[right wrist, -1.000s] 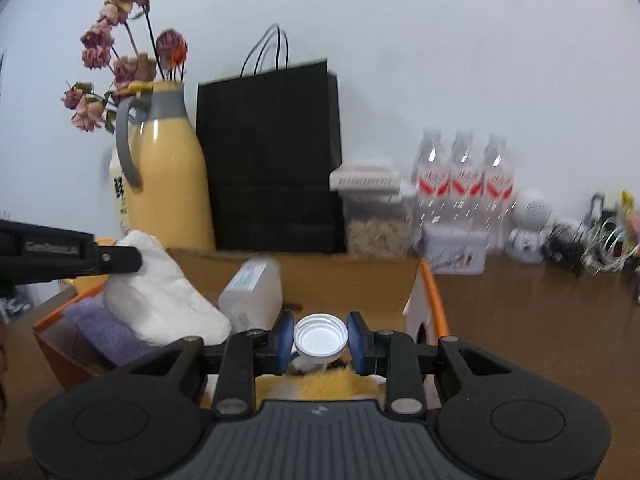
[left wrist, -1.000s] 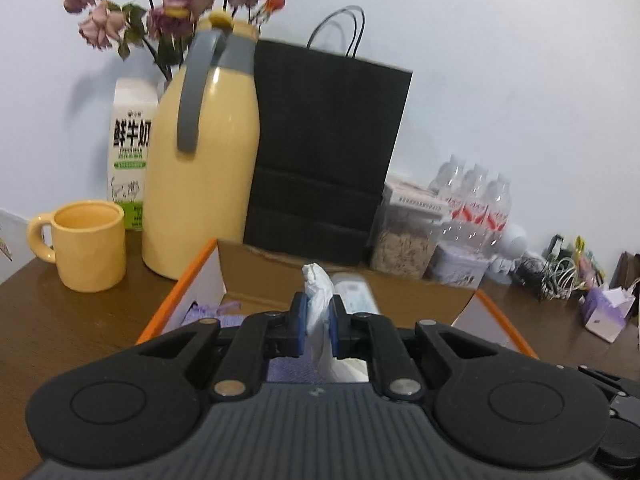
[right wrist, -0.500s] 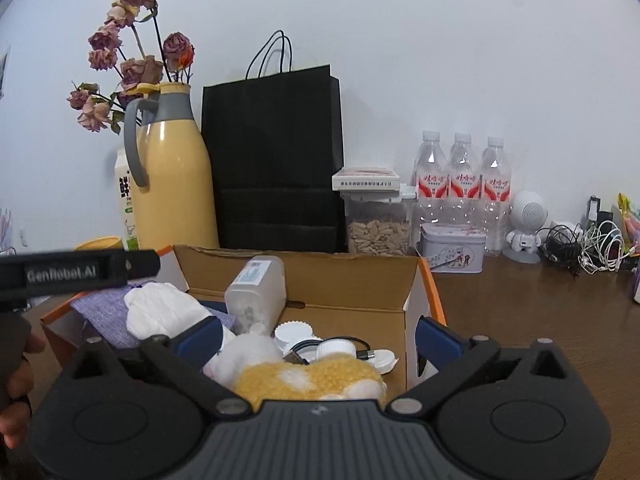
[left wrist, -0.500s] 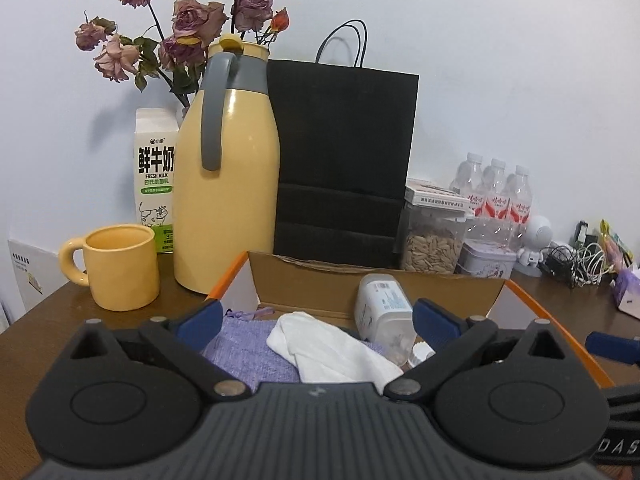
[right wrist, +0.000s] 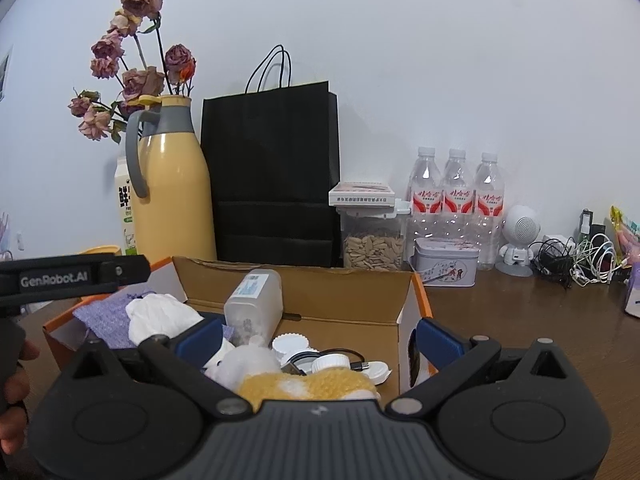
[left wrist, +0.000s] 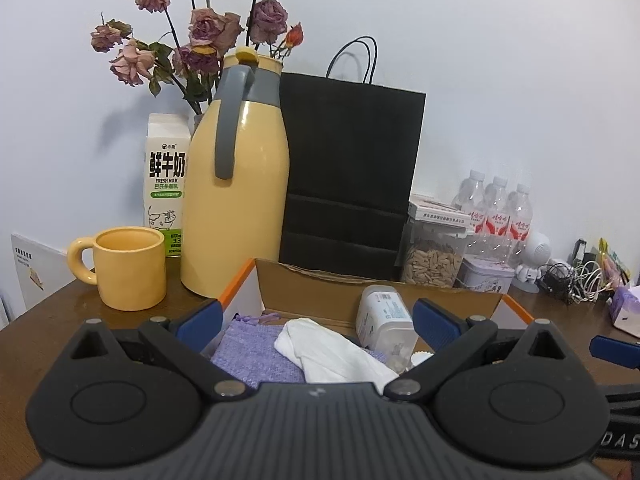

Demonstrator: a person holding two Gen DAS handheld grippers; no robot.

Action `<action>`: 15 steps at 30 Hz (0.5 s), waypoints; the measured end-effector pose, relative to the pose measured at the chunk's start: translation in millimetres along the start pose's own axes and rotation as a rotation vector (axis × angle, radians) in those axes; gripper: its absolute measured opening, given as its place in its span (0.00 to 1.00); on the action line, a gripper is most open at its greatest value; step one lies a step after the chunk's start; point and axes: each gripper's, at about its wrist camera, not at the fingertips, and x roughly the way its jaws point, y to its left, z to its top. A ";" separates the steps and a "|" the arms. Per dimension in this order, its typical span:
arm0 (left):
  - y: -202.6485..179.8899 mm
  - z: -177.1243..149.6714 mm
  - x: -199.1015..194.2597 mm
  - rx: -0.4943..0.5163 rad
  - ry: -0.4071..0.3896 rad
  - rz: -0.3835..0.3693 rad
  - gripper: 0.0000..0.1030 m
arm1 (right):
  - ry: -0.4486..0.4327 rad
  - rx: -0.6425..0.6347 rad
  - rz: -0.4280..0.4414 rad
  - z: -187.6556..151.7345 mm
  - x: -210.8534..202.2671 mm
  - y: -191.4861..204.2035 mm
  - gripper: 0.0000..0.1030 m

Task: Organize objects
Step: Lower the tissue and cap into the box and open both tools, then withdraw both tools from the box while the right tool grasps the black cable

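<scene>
Both the left gripper [left wrist: 316, 322] and right gripper [right wrist: 318, 338] hung with fingers spread wide and empty above the cardboard box [right wrist: 320, 284]; backing straight off would best avoid snagging its walls. A second earlier they pinched the white cloth [left wrist: 332, 354] and white cap [right wrist: 330, 364], which now lay inside the box.

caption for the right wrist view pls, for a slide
Open right gripper above a cardboard box of cloths, caps and a bottle.
</scene>
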 end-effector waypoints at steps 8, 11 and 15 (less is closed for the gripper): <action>5.8 -3.7 -32.8 0.028 -0.038 -0.050 1.00 | -0.047 -0.013 0.004 0.2 -24.0 -0.7 1.00; 9.0 -9.1 -41.7 0.046 -0.037 -0.055 1.00 | -0.056 -0.022 0.002 -2.4 -32.2 -0.5 1.00; 15.9 -15.5 -50.8 0.057 -0.022 -0.054 1.00 | -0.057 -0.028 0.001 -7.8 -40.3 -1.3 1.00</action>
